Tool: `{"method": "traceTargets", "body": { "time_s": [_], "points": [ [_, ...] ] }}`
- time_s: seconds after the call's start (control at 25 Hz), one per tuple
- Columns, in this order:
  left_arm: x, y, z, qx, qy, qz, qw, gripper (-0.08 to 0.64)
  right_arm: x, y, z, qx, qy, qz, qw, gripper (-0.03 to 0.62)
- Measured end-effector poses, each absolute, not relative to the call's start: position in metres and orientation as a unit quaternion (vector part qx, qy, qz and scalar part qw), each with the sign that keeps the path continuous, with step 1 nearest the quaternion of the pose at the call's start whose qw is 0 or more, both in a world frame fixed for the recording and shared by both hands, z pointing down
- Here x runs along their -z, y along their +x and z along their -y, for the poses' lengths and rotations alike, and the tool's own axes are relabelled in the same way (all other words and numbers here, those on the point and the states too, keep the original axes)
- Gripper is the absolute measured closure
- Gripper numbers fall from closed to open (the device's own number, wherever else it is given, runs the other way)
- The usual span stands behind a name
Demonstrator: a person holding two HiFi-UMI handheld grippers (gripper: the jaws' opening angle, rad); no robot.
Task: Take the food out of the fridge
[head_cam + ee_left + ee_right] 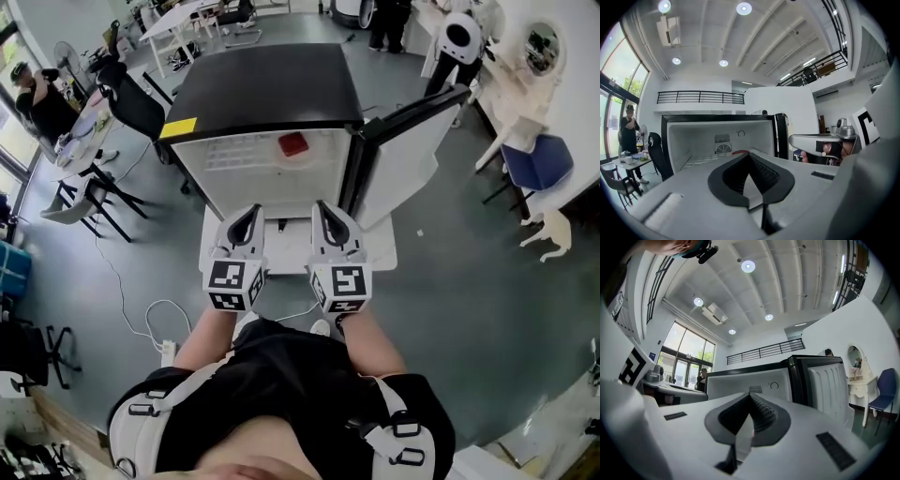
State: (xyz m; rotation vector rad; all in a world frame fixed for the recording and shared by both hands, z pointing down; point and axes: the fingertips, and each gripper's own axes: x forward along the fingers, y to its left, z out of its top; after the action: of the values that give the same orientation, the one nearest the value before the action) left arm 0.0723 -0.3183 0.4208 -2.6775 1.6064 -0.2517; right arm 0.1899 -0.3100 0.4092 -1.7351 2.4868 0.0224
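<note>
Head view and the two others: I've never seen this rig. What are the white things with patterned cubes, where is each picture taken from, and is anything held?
No robot here: a person holds a left hand-held gripper and a right hand-held gripper. The head view looks down from the person's head; the other two cameras ride one on each hand-held gripper. Ahead stands a fridge with its door open and a red item inside. Both are shut and empty.

The fridge (262, 89) has a glossy black top and a smooth white plastic inside; the left tongs (250, 212) and right tongs (322, 205) are matt grey plastic.
</note>
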Motion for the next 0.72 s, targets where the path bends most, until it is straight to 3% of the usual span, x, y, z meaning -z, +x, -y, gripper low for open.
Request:
{"method": "traceTargets", "body": {
  "time_s": [0.52, 0.6, 0.72],
  "points": [
    [-0.419, 0.05, 0.358, 0.07, -0.854, -0.515, 0.0, 0.557, -0.399, 0.166, 0.356, -0.038, -0.546, -0.836, 0.034, 0.584],
    [-0.423, 0.047, 0.361, 0.069, -0.853, -0.517, -0.006, 0.557, -0.404, 0.156, 0.363, -0.059, -0.522, -0.851, -0.002, 0.45],
    [-0.424, 0.046, 0.362, 0.068, -0.852, -0.519, -0.01, 0.557, -0.419, 0.148, 0.372, -0.107, -0.498, -0.857, -0.084, 0.402]
  ]
}}
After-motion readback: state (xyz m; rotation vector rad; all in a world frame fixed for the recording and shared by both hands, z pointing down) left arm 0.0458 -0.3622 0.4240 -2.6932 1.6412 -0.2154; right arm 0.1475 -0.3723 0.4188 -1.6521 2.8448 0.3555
